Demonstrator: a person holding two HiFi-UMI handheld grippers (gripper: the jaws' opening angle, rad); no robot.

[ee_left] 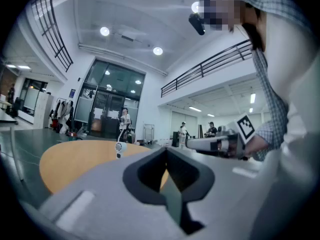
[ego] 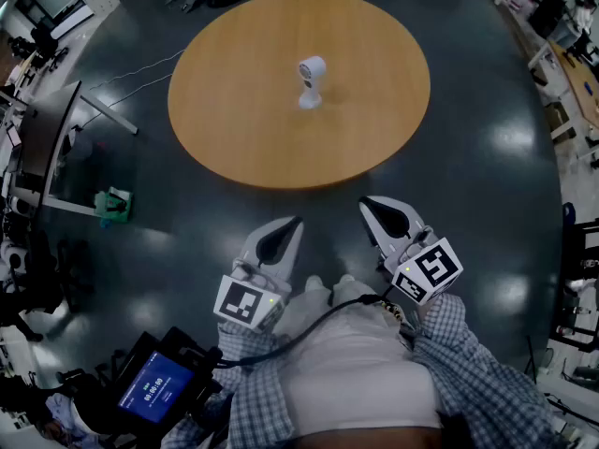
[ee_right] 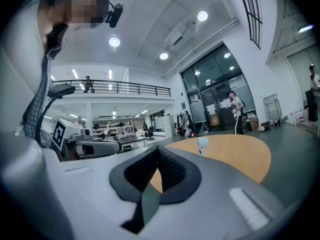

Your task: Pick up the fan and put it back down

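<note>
A small white fan (ego: 311, 80) stands upright near the middle of the round wooden table (ego: 243, 110). Both grippers are held close to the person's body, short of the table's near edge and well away from the fan. The left gripper (ego: 296, 221) has its jaws together with nothing between them. The right gripper (ego: 367, 202) is likewise shut and empty. In the left gripper view the fan (ee_left: 119, 147) is small and far beyond the jaws' tip (ee_left: 166, 150). In the right gripper view the fan (ee_right: 202, 144) stands far off on the table (ee_right: 240, 151), right of the jaws' tip (ee_right: 157, 150).
Dark glossy floor surrounds the table. A green object (ego: 112, 206) lies on the floor at the left beside a desk with a screen (ego: 51, 138). A device with a blue display (ego: 157, 382) hangs at the person's left. People stand far off by the glass doors (ee_left: 123, 121).
</note>
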